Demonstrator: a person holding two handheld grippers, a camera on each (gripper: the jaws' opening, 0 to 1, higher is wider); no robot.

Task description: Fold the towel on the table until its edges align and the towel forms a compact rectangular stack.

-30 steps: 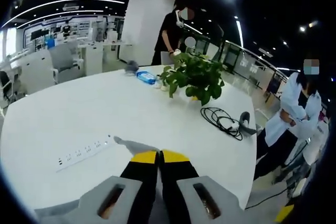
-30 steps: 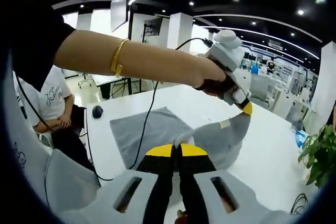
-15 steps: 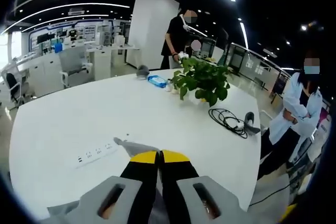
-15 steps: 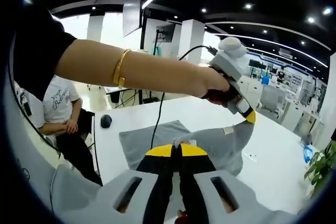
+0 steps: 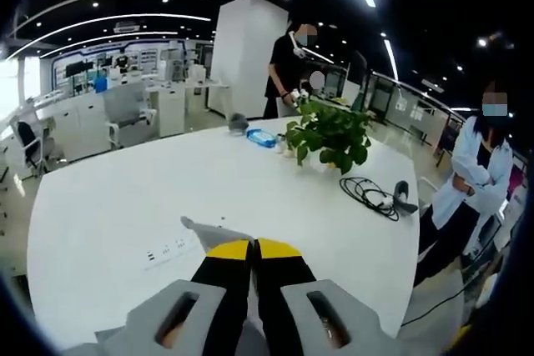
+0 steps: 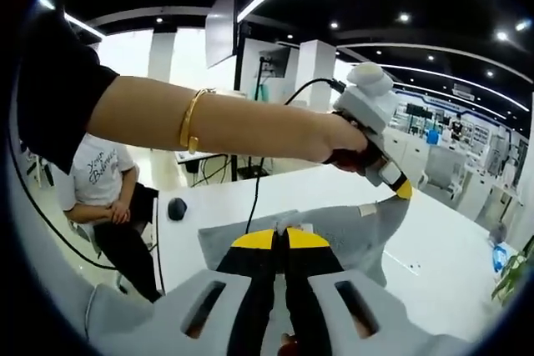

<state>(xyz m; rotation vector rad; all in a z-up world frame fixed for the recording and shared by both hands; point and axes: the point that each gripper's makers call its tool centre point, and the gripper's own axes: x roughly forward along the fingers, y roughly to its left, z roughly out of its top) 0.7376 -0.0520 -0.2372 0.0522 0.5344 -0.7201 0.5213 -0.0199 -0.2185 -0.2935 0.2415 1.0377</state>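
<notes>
White tabletop spreads beyond the left gripper, whose jaws are pressed together on a grey towel corner poking out just left of the tips, with a power strip beside it and a potted plant and coiled cable far ahead. From the right gripper, jaws likewise clamped on the towel, you see the cloth lifted off the table between both tools. That view also catches the left gripper up right, the person's hand, and a seated person off left.

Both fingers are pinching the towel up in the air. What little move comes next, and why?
Probably carry both pinched corners forward over the flat half. In the right gripper view the gray towel hangs lifted between the left gripper and the right gripper, and part of it lies spread on the white table, so the edges aren't matched.
</notes>
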